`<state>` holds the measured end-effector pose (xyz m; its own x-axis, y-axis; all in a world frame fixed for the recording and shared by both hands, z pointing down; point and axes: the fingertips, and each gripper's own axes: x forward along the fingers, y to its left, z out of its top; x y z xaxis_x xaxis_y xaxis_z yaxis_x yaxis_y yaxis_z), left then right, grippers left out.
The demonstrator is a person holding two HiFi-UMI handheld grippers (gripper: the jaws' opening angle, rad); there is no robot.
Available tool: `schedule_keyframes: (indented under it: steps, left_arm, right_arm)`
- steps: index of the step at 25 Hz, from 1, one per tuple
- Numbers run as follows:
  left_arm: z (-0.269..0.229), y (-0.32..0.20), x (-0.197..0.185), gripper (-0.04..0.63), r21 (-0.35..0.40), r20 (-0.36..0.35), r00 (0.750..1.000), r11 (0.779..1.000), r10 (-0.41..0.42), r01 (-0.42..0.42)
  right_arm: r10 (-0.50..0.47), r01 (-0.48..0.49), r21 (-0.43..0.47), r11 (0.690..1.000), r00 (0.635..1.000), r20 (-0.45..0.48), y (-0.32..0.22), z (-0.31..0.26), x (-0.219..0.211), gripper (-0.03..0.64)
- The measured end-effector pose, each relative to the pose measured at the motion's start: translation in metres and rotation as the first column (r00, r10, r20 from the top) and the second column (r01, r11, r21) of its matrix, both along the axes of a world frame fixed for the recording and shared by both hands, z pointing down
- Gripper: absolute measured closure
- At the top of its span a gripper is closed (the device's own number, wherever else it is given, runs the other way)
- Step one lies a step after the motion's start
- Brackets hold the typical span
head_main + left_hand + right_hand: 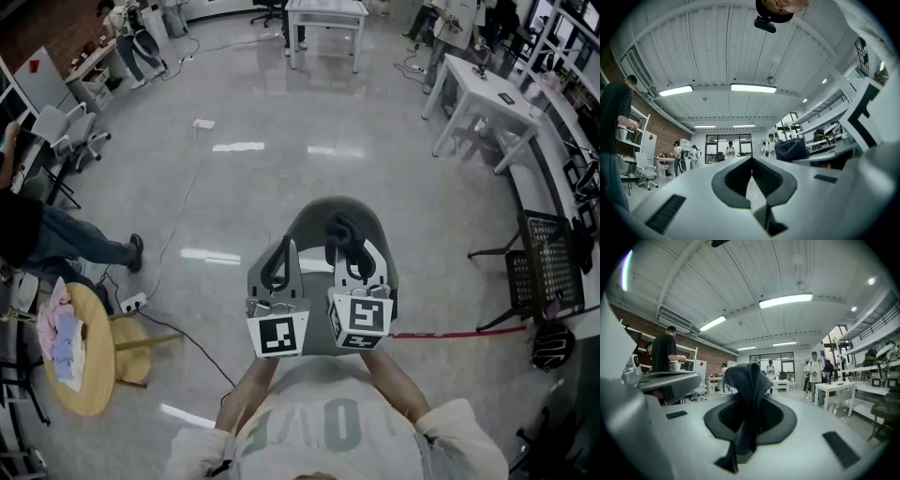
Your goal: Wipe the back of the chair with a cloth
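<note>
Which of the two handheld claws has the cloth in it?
The right gripper: its jaws are shut on a dark cloth. The left gripper has its jaws closed together with nothing between them.

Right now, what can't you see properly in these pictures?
1. Chair: head view, left gripper and right gripper cover its middle; neither gripper view shows it.
2. Cloth: right gripper view, its lower end vanishes between the jaws.
3. Pile on the round table: head view, too small to identify.

Chair legs hidden under its shell, cloth lower end buried between right tongs
</note>
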<state>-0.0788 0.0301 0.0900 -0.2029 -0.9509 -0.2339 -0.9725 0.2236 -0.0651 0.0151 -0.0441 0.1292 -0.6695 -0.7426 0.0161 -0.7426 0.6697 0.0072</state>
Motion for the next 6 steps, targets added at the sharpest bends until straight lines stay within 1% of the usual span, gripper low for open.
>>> schedule_keyframes:
  steps: [6]
  left_arm:
    - [0.0013,0.0077,-0.0041,0.580,-0.007,-0.005,1.000,1.000,-0.021,0.021]
  right_arm:
    - [-0.043,0.043,-0.009,0.999,0.999,-0.009,0.0119,0.0031,-0.0093,0.556]
